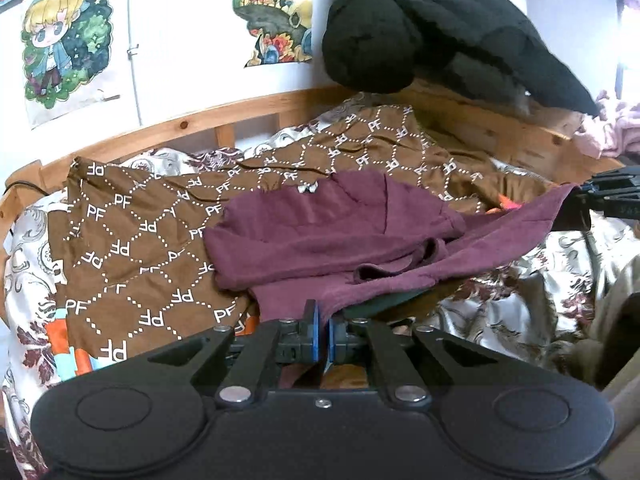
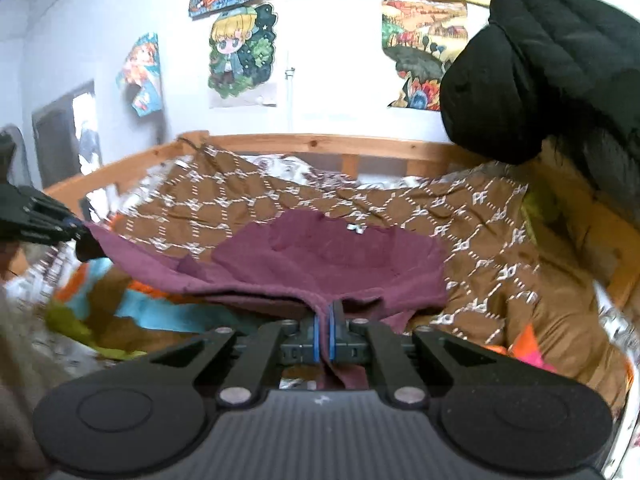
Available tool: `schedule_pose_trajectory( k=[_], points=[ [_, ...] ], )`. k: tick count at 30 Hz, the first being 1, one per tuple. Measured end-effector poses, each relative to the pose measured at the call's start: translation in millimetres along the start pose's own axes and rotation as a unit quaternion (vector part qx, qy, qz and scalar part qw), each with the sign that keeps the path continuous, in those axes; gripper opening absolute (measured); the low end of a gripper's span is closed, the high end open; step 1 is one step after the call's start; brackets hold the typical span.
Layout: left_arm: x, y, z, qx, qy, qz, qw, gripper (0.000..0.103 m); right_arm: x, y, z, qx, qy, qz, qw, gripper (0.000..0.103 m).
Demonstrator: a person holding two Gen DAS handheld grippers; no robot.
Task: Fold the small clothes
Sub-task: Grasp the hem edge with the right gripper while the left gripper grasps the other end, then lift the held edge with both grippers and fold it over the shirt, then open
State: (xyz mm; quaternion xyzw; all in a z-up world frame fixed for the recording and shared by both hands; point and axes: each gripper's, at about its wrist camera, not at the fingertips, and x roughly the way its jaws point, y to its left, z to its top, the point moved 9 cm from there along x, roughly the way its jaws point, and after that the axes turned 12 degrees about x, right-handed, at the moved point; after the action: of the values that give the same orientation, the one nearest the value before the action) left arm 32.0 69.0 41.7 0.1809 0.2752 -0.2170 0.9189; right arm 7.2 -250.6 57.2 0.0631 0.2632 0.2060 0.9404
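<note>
Btwn both grippers (image 1: pixel 323 330) (image 2: pixel 324 330): taut maroon garment (image 1: pixel 320 240) edge.

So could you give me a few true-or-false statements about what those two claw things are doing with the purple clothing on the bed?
1. Both grippers pinch the maroon garment. True: the left gripper and the right gripper are each shut on its near edge.
2. The garment lies on a plain white sheet. False: it rests on a brown patterned cloth.
3. A small pale bow sits on the garment's far edge. True.
4. The black padded item covers the garment. False: it sits on the wooden bed frame, behind and apart.
</note>
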Motion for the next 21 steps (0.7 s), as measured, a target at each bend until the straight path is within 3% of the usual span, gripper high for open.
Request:
schedule_pose_trajectory(
  k=[5,8,15,21],
  points=[
    [16.1,28.2,36.4,-0.027,-0.003,0.011,0.9996,0.005,10.9,-7.0,28.8,-0.016,-0.013,-0.008,1.000,0.005],
    [45.7,51.0,66.1,-0.041,0.010,0.041,0.9983,0.005,42.6,-15.7,53.0,-0.038,-0.021,-0.029,0.999,0.005],
    [147.3,118.5,113.2,-0.044,0.061,0.097,0.9924,0.008,154.8,-61.2,112.6,-0.027,-0.019,-0.050,0.998,0.005],
    [234.4,160.5,117.4,-0.065,0.086,0.096,0.9895,0.008,249.3,-105.4,128.4,0.025,0.015,-0.060,0.998,0.005]
  ],
)
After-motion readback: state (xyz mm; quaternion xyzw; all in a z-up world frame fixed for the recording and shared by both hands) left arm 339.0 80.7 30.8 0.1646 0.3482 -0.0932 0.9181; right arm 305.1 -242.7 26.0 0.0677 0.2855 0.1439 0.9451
